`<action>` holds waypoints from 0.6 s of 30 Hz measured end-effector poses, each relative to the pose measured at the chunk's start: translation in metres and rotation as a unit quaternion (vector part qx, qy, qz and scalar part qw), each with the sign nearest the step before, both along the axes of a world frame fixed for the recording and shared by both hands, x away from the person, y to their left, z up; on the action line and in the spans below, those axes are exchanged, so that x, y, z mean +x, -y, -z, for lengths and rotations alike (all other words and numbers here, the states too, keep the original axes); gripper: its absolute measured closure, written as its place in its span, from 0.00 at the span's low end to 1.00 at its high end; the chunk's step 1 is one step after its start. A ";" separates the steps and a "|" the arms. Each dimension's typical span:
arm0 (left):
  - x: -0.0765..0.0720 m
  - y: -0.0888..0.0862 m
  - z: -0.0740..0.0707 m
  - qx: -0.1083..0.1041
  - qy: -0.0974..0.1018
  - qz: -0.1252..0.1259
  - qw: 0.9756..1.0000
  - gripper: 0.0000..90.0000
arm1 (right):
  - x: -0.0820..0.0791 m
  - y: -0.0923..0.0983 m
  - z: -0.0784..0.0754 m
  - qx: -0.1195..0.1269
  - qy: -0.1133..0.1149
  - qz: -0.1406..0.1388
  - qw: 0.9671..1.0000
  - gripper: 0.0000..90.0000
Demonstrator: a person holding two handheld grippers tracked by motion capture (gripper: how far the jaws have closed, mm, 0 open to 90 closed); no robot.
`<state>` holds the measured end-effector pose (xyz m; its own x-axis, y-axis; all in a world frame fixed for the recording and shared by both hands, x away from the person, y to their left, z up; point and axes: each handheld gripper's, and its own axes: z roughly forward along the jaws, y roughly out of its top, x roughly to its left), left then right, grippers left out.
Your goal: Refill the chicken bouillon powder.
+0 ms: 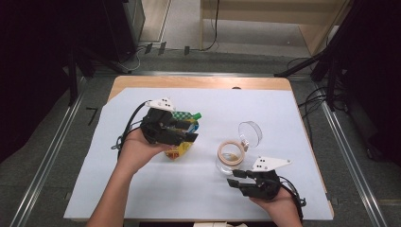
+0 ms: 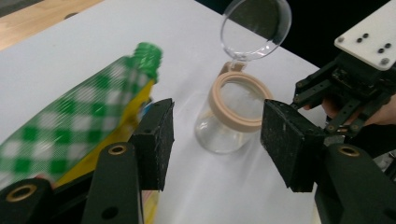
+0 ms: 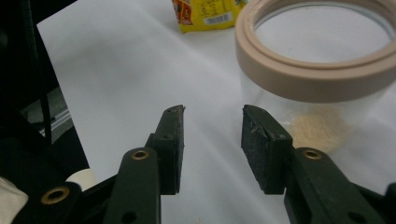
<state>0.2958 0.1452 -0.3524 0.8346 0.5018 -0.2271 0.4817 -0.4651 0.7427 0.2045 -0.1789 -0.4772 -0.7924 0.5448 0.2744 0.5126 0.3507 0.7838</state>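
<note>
Pouch (image 2: 70, 121) blurred, cut off at left gripper view's left edge

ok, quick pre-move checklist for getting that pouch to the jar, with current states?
1. Jar lid open: ok, hinged back, mouth clear.
2. Jar upright on the white sheet: ok.
3. Left gripper holding the pouch: not ok, jaws open, pouch lies beside its left jaw in the left gripper view.
4. Green cap off the pouch: cannot tell; a green threaded top shows.
5. Right gripper steadying the jar: not ok, open, just short of the glass.
6. Jar has room: ok, just a little powder at the bottom.
</note>
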 end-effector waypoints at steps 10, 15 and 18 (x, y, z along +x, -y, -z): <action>0.001 -0.034 0.003 0.004 0.001 -0.028 1.000 0.48 | -0.003 -0.021 0.003 -0.002 0.007 -0.032 0.999 0.65; -0.004 -0.049 0.001 0.000 0.006 -0.041 0.999 0.48 | -0.004 -0.033 0.005 -0.010 0.007 -0.048 0.999 0.65; -0.007 -0.059 0.001 -0.002 0.004 -0.051 0.999 0.48 | -0.002 -0.035 0.005 -0.008 0.007 -0.051 0.999 0.64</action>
